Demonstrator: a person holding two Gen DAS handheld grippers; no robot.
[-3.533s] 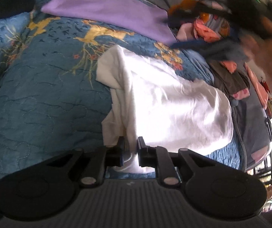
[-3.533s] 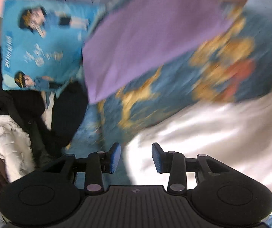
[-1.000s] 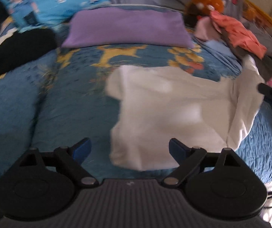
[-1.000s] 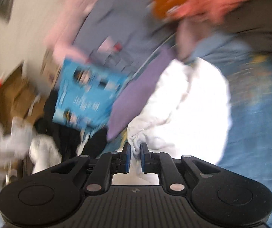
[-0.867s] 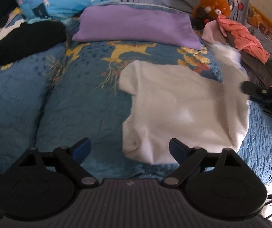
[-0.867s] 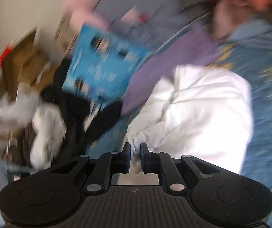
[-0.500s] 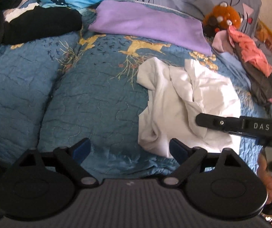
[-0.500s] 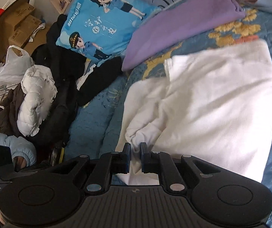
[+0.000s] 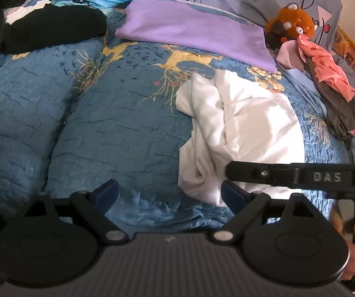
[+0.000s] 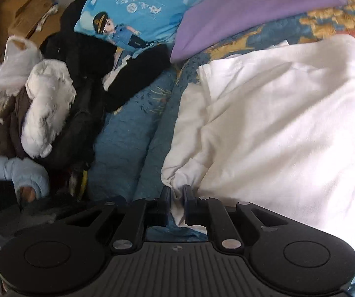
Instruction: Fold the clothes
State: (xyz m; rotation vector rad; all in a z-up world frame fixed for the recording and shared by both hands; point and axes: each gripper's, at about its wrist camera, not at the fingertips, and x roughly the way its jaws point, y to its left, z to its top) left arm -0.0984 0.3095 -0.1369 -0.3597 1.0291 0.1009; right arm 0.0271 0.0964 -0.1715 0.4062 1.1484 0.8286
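Over the blue bedspread (image 9: 118, 128), right hand-held gripper (image 10: 177, 195) pinches white garment (image 10: 276, 128); left hand-held gripper (image 9: 170, 195) gapes empty

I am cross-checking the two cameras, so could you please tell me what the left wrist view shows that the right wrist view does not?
Only the left wrist view shows the orange plush toy, the pink and dark clothes pile, and the open, empty left gripper.

Only the right wrist view shows the cardboard boxes, the white fluffy jacket, and the right gripper shut on a bunched edge of the white garment.

Both show that white garment, the blue quilt, the purple pillow, the cartoon cushion and the black garment.
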